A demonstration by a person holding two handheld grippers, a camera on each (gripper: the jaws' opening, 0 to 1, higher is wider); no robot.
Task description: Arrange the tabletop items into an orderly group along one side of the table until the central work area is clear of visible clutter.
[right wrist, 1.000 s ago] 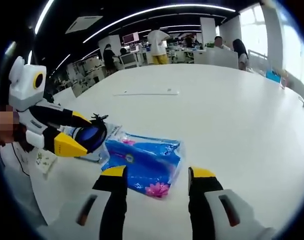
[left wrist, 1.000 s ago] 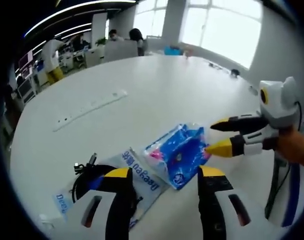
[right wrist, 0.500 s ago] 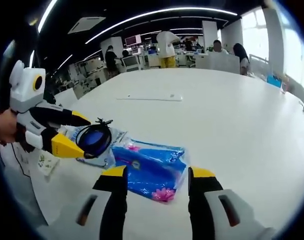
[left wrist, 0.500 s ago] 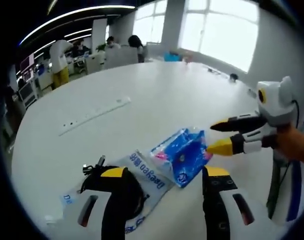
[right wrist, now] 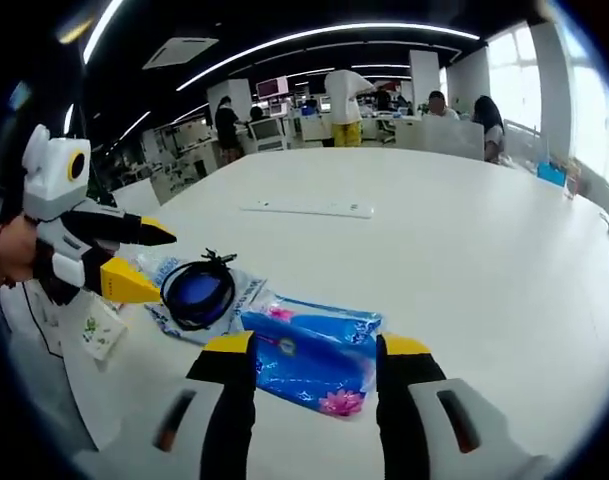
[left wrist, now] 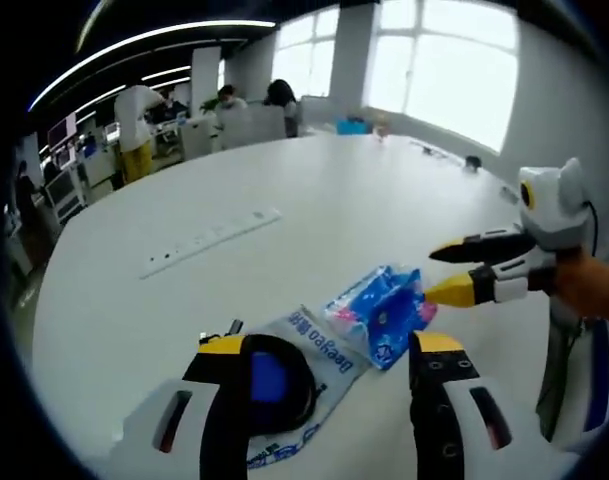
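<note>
In your right gripper view, your left gripper (right wrist: 144,262) sits at nine o'clock, jaws parted and empty, beside the black cable coil (right wrist: 199,293) on its white packet (right wrist: 162,318), while the blue tissue pack (right wrist: 314,353) lies between your right gripper's (right wrist: 316,348) spread, empty jaws on the white table (right wrist: 444,240).

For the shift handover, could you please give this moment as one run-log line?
left hand-held gripper: open, over black cable coil | right hand-held gripper: open, at blue packet | white strip: apart, mid-table
</note>
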